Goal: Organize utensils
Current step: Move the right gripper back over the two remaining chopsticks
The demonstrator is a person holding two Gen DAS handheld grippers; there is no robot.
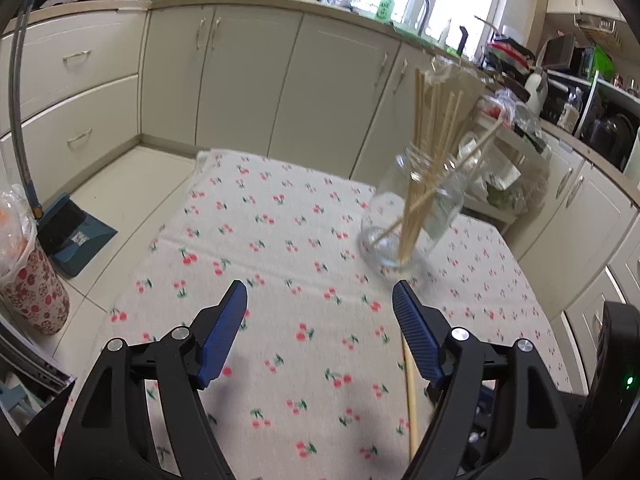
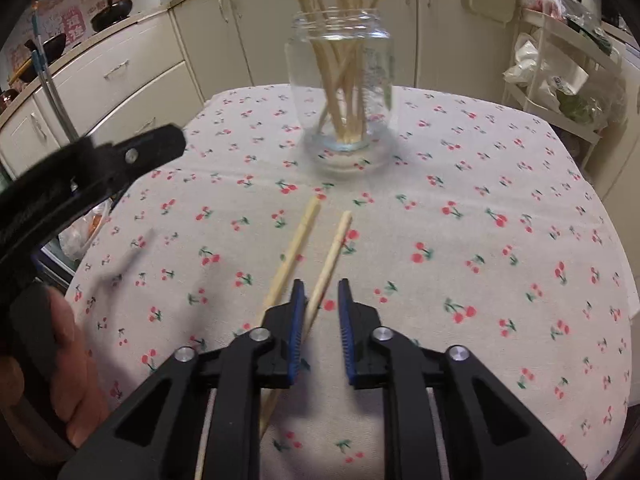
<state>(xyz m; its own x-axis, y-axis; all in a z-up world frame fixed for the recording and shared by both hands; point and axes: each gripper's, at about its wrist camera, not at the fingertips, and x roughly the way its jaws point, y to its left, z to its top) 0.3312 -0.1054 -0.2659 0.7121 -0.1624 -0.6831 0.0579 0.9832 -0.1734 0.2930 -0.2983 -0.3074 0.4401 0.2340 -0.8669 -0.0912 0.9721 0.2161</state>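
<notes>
A clear glass jar (image 2: 343, 92) holding several wooden chopsticks stands on the cherry-print tablecloth (image 2: 480, 264); it also shows in the left wrist view (image 1: 412, 216). Two loose chopsticks lie on the cloth: one (image 2: 294, 256) to the left and one (image 2: 330, 260) running between the jaws of my right gripper (image 2: 322, 294), which is partly open around it with a gap still showing. My left gripper (image 1: 320, 300) is wide open and empty above the cloth; a chopstick (image 1: 411, 400) lies beside its right finger. The left gripper also shows in the right wrist view (image 2: 132, 156).
Cream kitchen cabinets (image 1: 240, 80) run behind the table. A blue dustpan (image 1: 76, 232) and a floral bin (image 1: 36, 292) stand on the floor at the left. A white rack with bags (image 2: 560, 80) stands at the right.
</notes>
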